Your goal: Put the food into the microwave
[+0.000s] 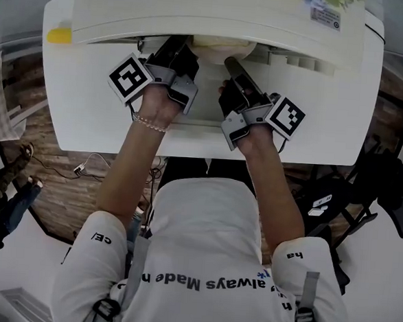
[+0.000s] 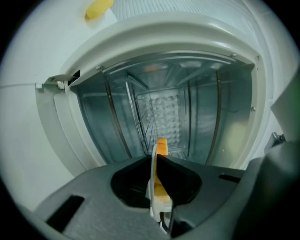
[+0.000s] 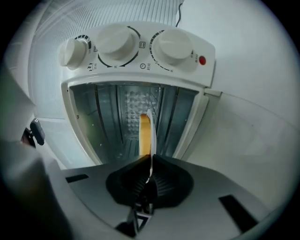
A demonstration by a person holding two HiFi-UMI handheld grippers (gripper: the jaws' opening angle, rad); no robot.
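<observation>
Left gripper (image 2: 155,161): fingers shut tight on the rim of the plate (image 2: 151,192), with the thin white edge pinched between the pads and nothing else in them. The food (image 2: 161,146), an orange slab, sits on the plate just beyond the fingertips. The open microwave (image 2: 187,51) cavity is straight ahead of them.

Right gripper (image 3: 150,161): same story. Its fingers are closed on the plate rim, with the food just past the tips and the knobs (image 3: 119,42) further out.

Gripping the rim at two spots, one each side, looks deliberate. It likely keeps the plate from tipping or the food from sliding, and both grippers point into the opening.

In the head view the plate spans between the two sets of fingertips at the microwave's mouth. It's probably not set down inside yet.
</observation>
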